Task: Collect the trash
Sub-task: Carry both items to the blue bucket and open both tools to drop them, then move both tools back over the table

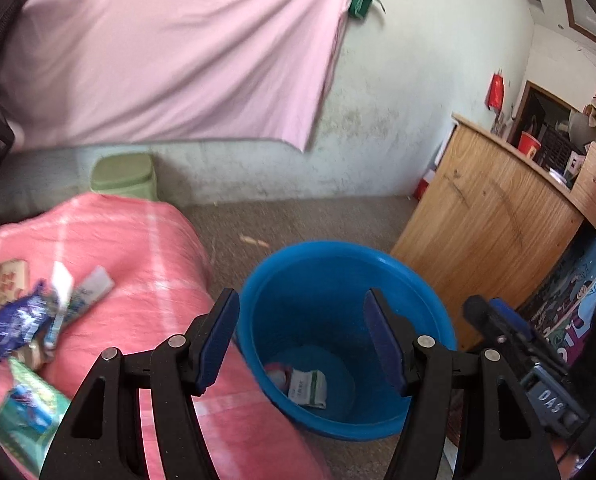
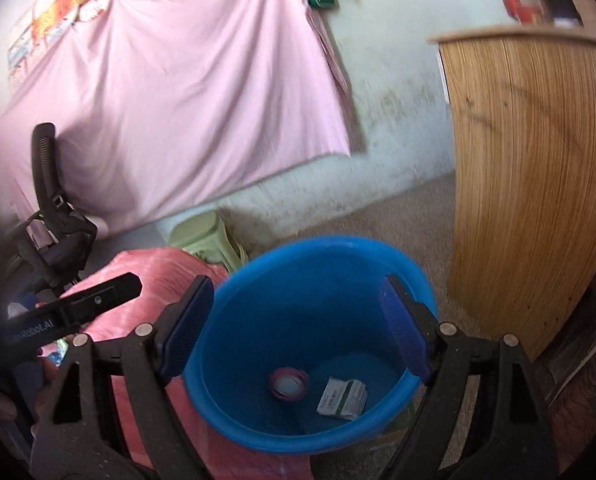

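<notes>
**Both grippers empty over the bin, wrapper pile waiting to the left**

Left gripper (image 1: 301,336) is hanging over the blue bucket (image 1: 429,280) with jaws spread wide, nothing between them. Right gripper (image 2: 298,328) is doing the same from its side, jaws spread, empty. The bucket mouth is sitting straight ahead between both pairs of jaws.

Already lying at the bucket bottom, ahead of and below the jaws: a small white-green carton (image 2: 342,398) and a round pink-rimmed cup or lid (image 2: 289,384), just beside each other.

Remaining trash is sitting well left of the left jaws on the pink checked blanket (image 1: 138,248): a crinkly blue foil wrapper (image 1: 12,330), a flat pale sachet (image 1: 86,294), a tan packet (image 1: 10,284), and a green-blue pack (image 1: 28,408) nearest the camera. They are overlapping; exact contacts are blurred.

Handling judgement: all look very light. Foil is probably thin, slippery, and crushing easily, so pinching a raised crumpled fold or free edge looks best, not the flat face. The blanket is soft and will likely give under the fingers, risking grabbing cloth. The green-blue pack seems stiffer; taking it across a narrow edge looks workable. Nothing looks fragile.
</notes>
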{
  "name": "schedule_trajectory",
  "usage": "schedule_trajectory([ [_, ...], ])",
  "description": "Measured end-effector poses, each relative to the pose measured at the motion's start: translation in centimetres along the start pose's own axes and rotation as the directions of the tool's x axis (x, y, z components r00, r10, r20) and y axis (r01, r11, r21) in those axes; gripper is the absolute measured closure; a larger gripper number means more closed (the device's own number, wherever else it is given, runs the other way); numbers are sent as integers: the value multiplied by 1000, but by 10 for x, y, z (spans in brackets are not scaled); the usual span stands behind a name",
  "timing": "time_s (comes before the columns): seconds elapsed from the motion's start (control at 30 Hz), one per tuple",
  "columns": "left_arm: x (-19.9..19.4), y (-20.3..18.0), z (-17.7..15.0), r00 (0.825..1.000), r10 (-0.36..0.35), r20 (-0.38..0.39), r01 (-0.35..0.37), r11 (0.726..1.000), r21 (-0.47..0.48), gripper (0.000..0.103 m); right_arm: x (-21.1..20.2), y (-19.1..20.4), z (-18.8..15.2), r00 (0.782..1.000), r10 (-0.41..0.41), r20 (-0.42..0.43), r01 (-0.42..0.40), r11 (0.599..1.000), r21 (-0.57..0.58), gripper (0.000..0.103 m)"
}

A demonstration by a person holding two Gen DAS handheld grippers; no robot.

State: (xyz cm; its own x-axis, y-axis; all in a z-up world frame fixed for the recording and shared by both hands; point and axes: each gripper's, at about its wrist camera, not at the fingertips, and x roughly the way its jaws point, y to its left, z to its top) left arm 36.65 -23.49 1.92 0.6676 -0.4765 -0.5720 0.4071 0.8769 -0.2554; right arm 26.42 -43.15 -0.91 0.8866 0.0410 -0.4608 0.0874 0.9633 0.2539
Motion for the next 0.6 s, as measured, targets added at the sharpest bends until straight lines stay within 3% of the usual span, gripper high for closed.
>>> schedule_trajectory([
  [0.2, -46, 18, -6, 989, 63, 137, -62, 998, -11, 34, -30, 28, 11, 990, 46, 132, -38, 997, -60, 0],
  [0.33, -81, 33, -11, 972, 103, 212, -99, 995, -30, 31, -53, 55, 16, 970, 94, 224, -71, 991, -111, 0],
  [0.37, -90, 36, -12, 966, 116, 232, -111, 993, -34, 29, -57, 62, 17, 964, 107, 243, -80, 990, -119, 0],
  [0.43, -111, 45, -17, 951, 151, 269, -142, 989, -50, 13, -65, 73, 16, 954, 132, 269, -99, 986, -136, 0],
  [0.6, -161, 66, -33, 906, 226, 358, -204, 974, -99, 7, -80, 107, 11, 931, 195, 307, -145, 973, -178, 0],
])
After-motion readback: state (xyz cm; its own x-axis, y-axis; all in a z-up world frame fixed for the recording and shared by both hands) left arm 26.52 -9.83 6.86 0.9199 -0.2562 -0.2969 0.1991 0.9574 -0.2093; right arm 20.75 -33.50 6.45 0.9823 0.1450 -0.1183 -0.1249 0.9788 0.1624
